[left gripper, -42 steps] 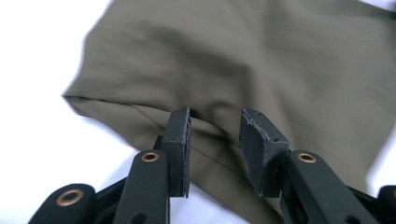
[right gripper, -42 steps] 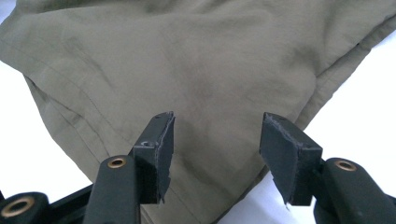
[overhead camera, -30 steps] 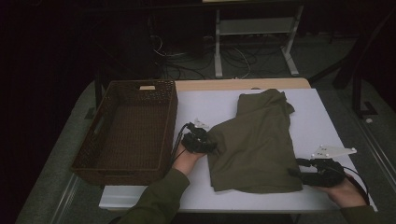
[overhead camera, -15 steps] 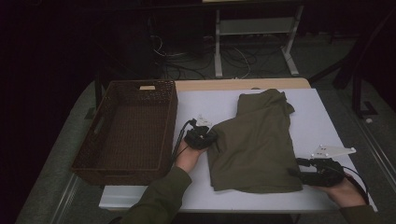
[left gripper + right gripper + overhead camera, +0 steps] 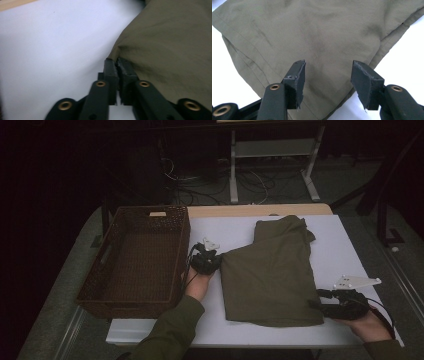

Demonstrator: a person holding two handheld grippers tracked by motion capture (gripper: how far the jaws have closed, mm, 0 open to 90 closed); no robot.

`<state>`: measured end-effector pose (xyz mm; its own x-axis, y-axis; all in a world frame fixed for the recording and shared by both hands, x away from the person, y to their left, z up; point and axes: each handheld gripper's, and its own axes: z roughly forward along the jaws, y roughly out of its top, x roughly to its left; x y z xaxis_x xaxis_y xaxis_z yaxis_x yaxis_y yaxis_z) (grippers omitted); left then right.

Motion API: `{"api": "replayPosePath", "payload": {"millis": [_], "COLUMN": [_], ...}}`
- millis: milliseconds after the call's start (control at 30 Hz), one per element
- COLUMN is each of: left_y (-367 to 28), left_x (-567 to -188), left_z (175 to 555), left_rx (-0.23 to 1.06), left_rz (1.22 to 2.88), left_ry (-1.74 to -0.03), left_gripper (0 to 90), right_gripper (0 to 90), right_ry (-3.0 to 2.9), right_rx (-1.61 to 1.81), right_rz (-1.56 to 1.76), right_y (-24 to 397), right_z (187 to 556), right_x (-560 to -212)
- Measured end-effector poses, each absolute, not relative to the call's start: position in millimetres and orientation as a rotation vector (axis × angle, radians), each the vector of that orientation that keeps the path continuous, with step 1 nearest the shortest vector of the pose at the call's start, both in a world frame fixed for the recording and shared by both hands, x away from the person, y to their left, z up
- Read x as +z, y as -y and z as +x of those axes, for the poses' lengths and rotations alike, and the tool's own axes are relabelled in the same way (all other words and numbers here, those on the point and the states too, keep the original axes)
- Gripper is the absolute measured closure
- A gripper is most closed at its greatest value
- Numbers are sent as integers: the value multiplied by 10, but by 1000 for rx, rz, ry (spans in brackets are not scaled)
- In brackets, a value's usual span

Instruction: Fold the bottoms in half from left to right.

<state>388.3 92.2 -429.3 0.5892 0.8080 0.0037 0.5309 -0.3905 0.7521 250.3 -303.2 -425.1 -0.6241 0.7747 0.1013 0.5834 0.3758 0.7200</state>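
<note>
Far left on the white table [image 5: 345, 245]: brown wicker basket [image 5: 135, 260], long side running away from the person.

Just right of the basket, left tongs [image 5: 216, 261], held by the left hand [image 5: 197, 285]. In the left gripper view the 2 jaws stand nearly together, having just been closing, and pinch the left edge of the olive-green garment [image 5: 170, 42] at a small puckered fold.

Centre: garment [image 5: 272, 270] lies folded and mostly flat on the table, upper corner rumpled, well apart from the basket.

Right: right tongs [image 5: 320, 300] at the garment's lower right corner, in the right hand [image 5: 367, 325]. The right gripper view shows the jaws apart above the cloth [image 5: 319, 37], the corner between them, pads not pressing it.
</note>
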Motion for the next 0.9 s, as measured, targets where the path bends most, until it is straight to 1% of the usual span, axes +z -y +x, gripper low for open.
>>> {"api": "replayPosePath", "payload": {"millis": [33,67,100,133,167,200,233,267,300,333,367,400,467,567,733,800,833,867,900], "left_y": [-924,-926,-930,-931,-933,-934,-938,-941,-943,-945,-944,-938,-920,-921,-925,-929,-931,-929,-925], "left_x": [-4303,-4301,-4290,-4275,-4257,-4238,-4220,-4205,-4193,-4183,-4174,-4167,-4151,-4147,-4136,-4134,-4135,-4135,-4137], "left_z": [3884,3872,3849,3824,3795,3764,3736,3705,3672,3642,3612,3579,3479,3422,3268,3198,3164,3127,3090], "left_rx": [476,471,464,452,441,426,411,396,384,363,334,314,280,245,188,169,155,140,135], "left_rz": [2081,2072,2069,2072,2073,2074,2081,2082,2082,2082,2085,2093,2114,2113,2130,2139,2142,2145,2151], "left_ry": [-1068,-1070,-1063,-1050,-1038,-1026,-1010,-993,-975,-955,-936,-916,-855,-829,-738,-696,-670,-639,-611], "left_gripper": [755,755,706,676,603,603,552,552,509,509,478,478,445,424,418,425,453,453,468], "right_gripper": [448,448,448,446,441,441,434,434,412,412,399,399,385,377,377,391,416,416,447], "right_ry": [-2386,-2386,-2388,-2389,-2395,-2395,-2400,-2400,-2408,-2408,-2412,-2412,-2418,-2429,-2450,-2455,-2459,-2459,-2461], "right_rx": [1093,1093,1095,1097,1107,1107,1118,1118,1125,1125,1124,1124,1142,1149,1157,1160,1165,1165,1172], "right_rz": [1204,1204,1200,1197,1187,1187,1177,1177,1162,1162,1151,1151,1136,1122,1092,1076,1062,1062,1051], "right_y": [3033,3033,3035,3034,3034,3034,3026,3026,3013,3013,3000,3000,2979,2952,2919,2910,2905,2905,2902], "right_z": [2503,2503,2503,2502,2503,2503,2503,2503,2504,2504,2508,2508,2514,2528,2530,2522,2512,2512,2507], "right_x": [-4251,-4251,-4251,-4251,-4250,-4250,-4247,-4247,-4246,-4246,-4246,-4246,-4242,-4243,-4246,-4245,-4238,-4238,-4233]}}
